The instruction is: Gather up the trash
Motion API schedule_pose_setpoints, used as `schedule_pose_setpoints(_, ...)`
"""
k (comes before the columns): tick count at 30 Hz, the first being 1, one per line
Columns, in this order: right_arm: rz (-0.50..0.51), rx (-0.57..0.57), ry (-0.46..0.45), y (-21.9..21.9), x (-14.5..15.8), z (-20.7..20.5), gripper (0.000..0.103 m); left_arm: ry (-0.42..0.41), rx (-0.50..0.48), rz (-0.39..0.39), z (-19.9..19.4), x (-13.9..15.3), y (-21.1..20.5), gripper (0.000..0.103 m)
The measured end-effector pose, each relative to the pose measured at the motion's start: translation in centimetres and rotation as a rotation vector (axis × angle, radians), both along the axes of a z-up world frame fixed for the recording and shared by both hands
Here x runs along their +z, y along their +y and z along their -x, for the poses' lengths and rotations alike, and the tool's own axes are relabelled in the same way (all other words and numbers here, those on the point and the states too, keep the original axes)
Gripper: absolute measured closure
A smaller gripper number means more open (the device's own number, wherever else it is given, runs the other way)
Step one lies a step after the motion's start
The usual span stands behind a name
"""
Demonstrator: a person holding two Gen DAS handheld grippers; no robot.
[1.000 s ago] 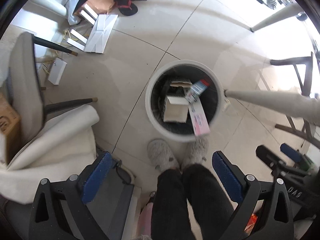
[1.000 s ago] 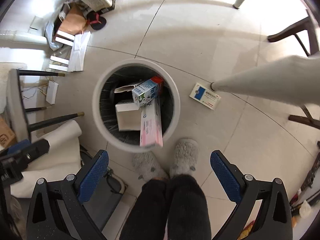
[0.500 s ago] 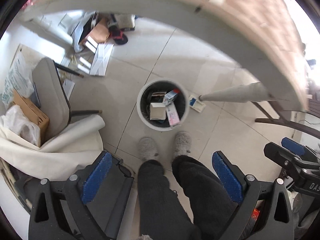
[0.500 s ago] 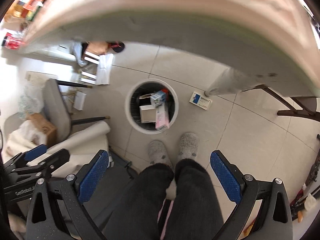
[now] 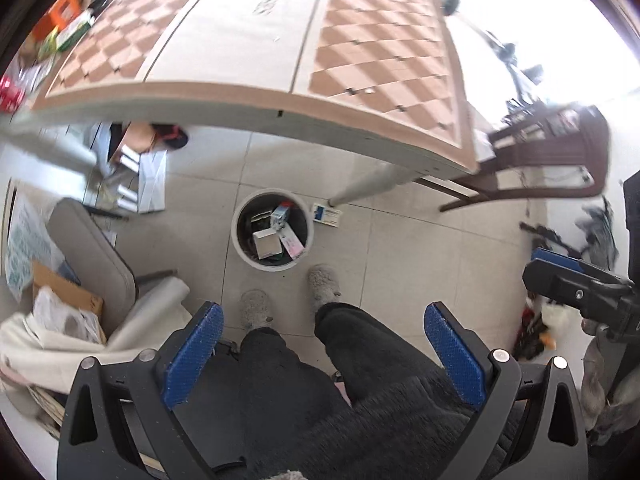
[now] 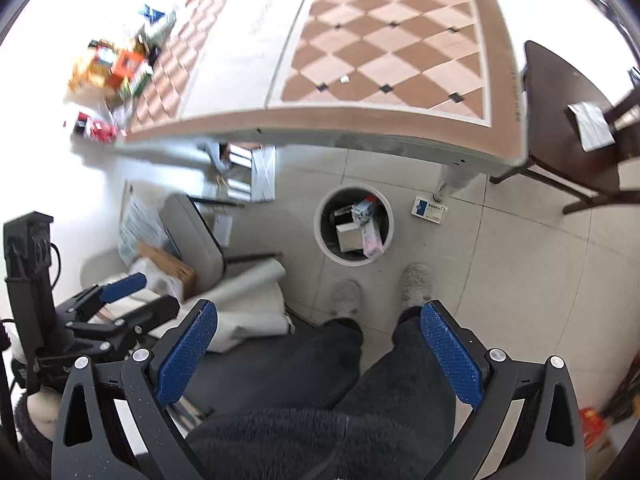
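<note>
- The left tongs [image 5: 320, 344] were held high above the floor with the two blue-padded fingers [image 5: 194, 354] set wide apart and nothing between them.
- The right tongs [image 6: 318, 344] were likewise spread, with blue pads [image 6: 450, 354] well apart and empty.
- The bin [image 5: 273, 235], a round white container, stood on the tiled floor [image 5: 420, 256] just in front of the person's two slippers [image 5: 324, 286].
- Inside the bin lay a white box [image 5: 267, 243], a pink flat pack [image 5: 293, 245] leaning against the rim, and a small blue-and-white carton [image 5: 280, 214].
- A blue-and-white medicine box [image 5: 327, 214] lay flat on the floor just beside the bin, between the bin and the worktop leg [image 5: 362, 188]; it was outside the bin.
- The worktop [image 6: 380, 60], with a brown-and-cream diamond pattern, extended beyond the bin; small packets [image 6: 120, 68] sat at the end farthest from the bin.
- A grey chair [image 6: 196, 236] stood on the opposite side of the bin from the medicine box, with a rolled white sheet [image 6: 248, 280] beside it.
- The person's dark trouser legs [image 6: 320, 380] filled the lower part of both views, nearer than the bin.
</note>
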State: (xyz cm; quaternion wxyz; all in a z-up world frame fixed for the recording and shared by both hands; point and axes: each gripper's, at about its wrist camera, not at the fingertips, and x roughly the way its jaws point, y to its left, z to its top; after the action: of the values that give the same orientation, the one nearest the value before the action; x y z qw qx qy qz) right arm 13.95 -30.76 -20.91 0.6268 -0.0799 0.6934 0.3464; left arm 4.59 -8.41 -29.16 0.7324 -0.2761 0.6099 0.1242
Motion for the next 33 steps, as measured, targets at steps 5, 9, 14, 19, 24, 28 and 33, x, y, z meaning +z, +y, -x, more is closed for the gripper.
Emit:
schedule_pose_setpoints(5, -0.036, -0.085, -0.023, -1.1, 4.5, 4.1, 0.0, -0.053, -0.082, -0.025, 1.8, 3.2, 0.1, 0.0)
schedule_pose_setpoints(9, -0.054, -0.131, -0.045, -1.7, 7.4, 7.7, 0.0, -0.078, -0.113, -0.04, 3.5, 5.0, 0.6, 0.0)
schedule_pose_setpoints(14, -0.059, -0.166, -0.054, -2.1, 9.2, 10.5, 0.0, -0.118, -0.111, -0.038, 4.9, 7.1, 1.1, 0.0)
schedule_pose_setpoints(19, -0.07, -0.17, -0.066, -1.8, 10.2, 11.5, 0.0, -0.152, -0.086, -0.03, 5.6, 8.5, 1.3, 0.0)
schedule_pose_setpoints(24, -0.084, -0.15, -0.063, -1.4, 10.4, 11.3, 0.0, -0.169, -0.054, -0.016, 6.2, 9.3, 1.9, 0.0)
schedule_pose_setpoints(28, -0.089, -0.134, -0.057, -1.1, 10.4, 11.2, 0.0, -0.174, -0.054, -0.011, 6.4, 9.8, 1.5, 0.0)
schedule_pose_setpoints(33, -0.087, -0.114, -0.045, -1.2, 10.3, 11.0, 0.0, -0.176, -0.064, -0.003, 6.4, 9.9, 0.7, 0.0)
